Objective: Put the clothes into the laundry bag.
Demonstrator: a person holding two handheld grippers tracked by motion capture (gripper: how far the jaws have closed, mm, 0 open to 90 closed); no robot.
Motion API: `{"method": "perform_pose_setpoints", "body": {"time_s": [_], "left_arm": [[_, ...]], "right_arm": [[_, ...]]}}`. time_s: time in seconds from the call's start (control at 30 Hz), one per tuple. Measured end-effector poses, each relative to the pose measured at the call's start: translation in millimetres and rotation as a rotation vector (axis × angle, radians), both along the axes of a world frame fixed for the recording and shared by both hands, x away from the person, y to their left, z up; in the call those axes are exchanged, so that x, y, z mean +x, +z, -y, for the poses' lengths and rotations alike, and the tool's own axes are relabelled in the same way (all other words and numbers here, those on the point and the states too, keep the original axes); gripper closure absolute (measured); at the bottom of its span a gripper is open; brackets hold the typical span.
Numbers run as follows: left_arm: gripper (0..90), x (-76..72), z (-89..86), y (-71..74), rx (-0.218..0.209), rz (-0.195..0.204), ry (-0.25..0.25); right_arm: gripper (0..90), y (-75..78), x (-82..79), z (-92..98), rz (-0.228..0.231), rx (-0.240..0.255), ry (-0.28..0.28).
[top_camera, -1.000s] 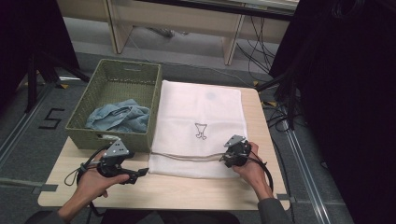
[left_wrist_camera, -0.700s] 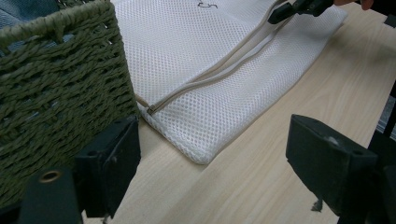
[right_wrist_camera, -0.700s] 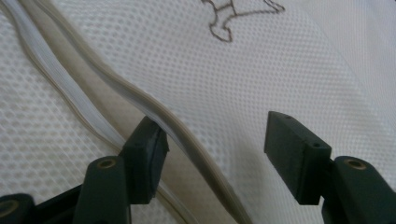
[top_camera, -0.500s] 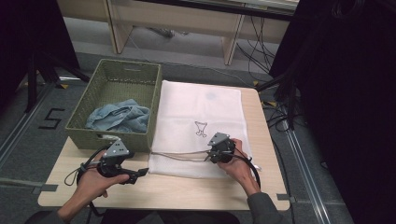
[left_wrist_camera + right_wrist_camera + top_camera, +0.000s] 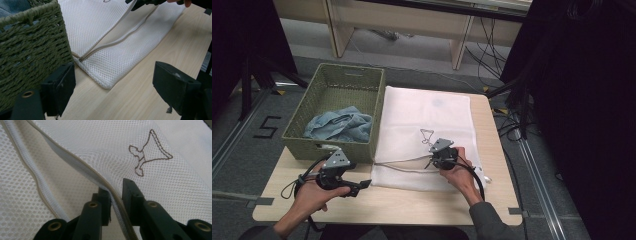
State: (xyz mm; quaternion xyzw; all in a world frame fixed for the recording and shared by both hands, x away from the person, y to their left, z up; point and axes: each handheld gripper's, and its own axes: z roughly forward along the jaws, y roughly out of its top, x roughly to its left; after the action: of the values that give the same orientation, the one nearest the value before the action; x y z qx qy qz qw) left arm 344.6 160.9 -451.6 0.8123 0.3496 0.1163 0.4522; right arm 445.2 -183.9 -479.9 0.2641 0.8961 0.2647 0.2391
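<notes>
Laundry bag (image 5: pixel 427 132) of white mesh is lying flat at the middle of the counter (image 5: pixel 412 205), its zipper (image 5: pixel 117 42) partly undone along the lower edge. The right gripper (image 5: pixel 438 159), at the frame's lower middle, is pinching the upper lip of that opening. Judging by this, the step is opening the bag; the next move probably calls for lifting the lip to widen the mouth. The left gripper (image 5: pixel 362 185), jaws spread, is hovering at lower left. A green woven basket (image 5: pixel 337 80) holding a blue garment (image 5: pixel 339 125) is crowding the bag's left side.
</notes>
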Motion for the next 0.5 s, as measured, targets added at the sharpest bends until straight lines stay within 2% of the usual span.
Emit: {"method": "perform_pose_setpoints", "body": {"time_s": [0.07,0.13,0.17,0.2,0.23,0.27,0.43,0.5], "left_arm": [[18.7,0.3,-1.6,0.9,0.006,0.002,-0.006],[18.8,0.6,-2.0,1.0,0.008,0.004,-0.004],[18.8,0.9,-2.4,1.1,0.002,-0.001,-0.001],[18.8,1.1,-3.0,1.7,0.003,0.007,0.011],[18.9,2.3,-5.5,2.9,0.023,0.014,-0.005],[19.3,2.4,-4.9,2.7,-0.006,0.017,0.013],[19.4,4.4,-13.9,10.0,-0.021,0.036,0.061],[19.4,5.0,-18.2,16.2,-0.032,0.049,0.071]], "right_arm": [[82.6,1.9,-0.9,-0.6,0.023,0.004,-0.006],[84.1,3.1,-1.2,-0.6,0.022,0.003,-0.008],[85.5,4.5,0.4,1.0,0.061,-0.014,0.012],[86.2,5.5,-0.2,1.0,0.075,-0.011,-0.001],[86.5,6.9,-1.0,0.9,0.060,0.005,-0.013],[86.8,9.9,-0.8,1.7,0.079,-0.010,-0.015],[86.9,14.8,-0.4,2.3,0.101,0.006,-0.006],[86.8,15.9,-2.0,2.1,0.090,0.018,-0.019]]}}
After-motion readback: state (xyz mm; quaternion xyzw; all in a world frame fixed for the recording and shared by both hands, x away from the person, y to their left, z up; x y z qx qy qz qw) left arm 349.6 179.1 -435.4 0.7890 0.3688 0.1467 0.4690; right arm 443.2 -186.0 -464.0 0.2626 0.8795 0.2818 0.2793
